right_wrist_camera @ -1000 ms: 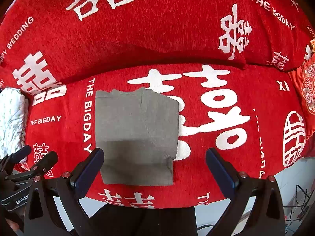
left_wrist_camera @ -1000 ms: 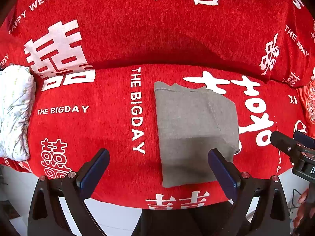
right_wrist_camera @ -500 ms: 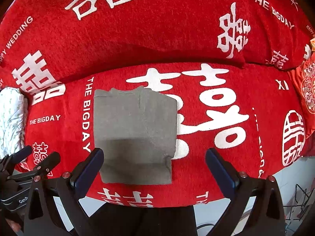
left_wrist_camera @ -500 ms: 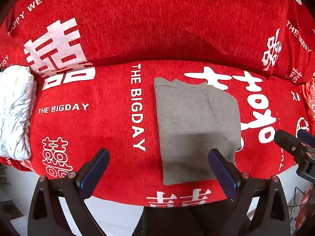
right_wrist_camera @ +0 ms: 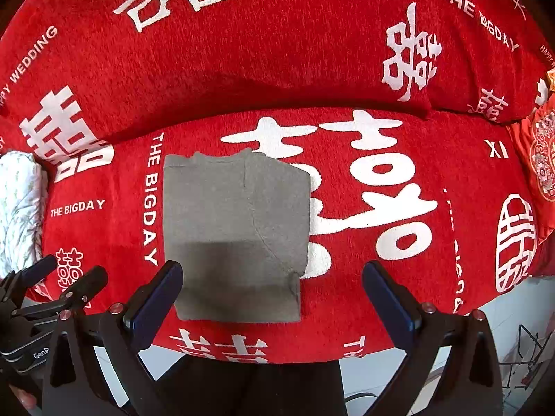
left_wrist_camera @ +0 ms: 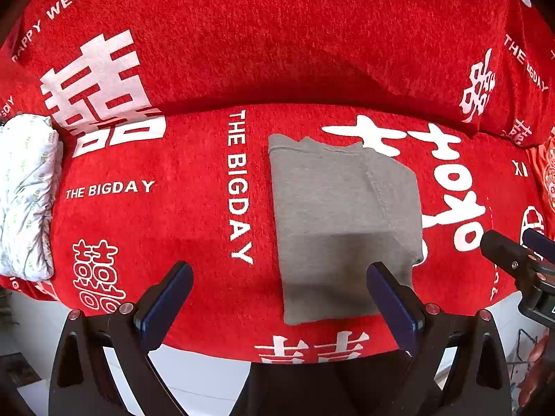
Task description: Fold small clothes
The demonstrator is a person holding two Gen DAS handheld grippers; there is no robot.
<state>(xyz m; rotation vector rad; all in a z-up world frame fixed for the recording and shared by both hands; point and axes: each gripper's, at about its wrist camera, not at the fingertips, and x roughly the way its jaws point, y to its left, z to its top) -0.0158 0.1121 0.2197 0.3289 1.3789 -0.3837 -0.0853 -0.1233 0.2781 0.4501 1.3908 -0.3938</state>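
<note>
A grey garment [left_wrist_camera: 343, 222] lies folded into a flat rectangle on the red sofa seat [left_wrist_camera: 173, 215]; it also shows in the right wrist view [right_wrist_camera: 236, 232]. My left gripper [left_wrist_camera: 279, 298] is open and empty, held back from the garment's near edge, with its right finger [left_wrist_camera: 392, 298] over the garment's near right corner. My right gripper [right_wrist_camera: 272, 298] is open and empty, with its left finger [right_wrist_camera: 156, 298] by the garment's near left corner. Each gripper shows at the edge of the other's view.
The sofa cover is red with white lettering, and its backrest [left_wrist_camera: 277, 41] rises behind the seat. A white patterned bundle of cloth [left_wrist_camera: 27, 197] lies at the seat's left end. A red patterned cushion [right_wrist_camera: 541, 159] sits at the right end. White floor shows below the seat's front edge.
Both grippers have drifted slightly, so the garment sits a little higher in both views. The garment itself has not moved and both grippers stay open.
</note>
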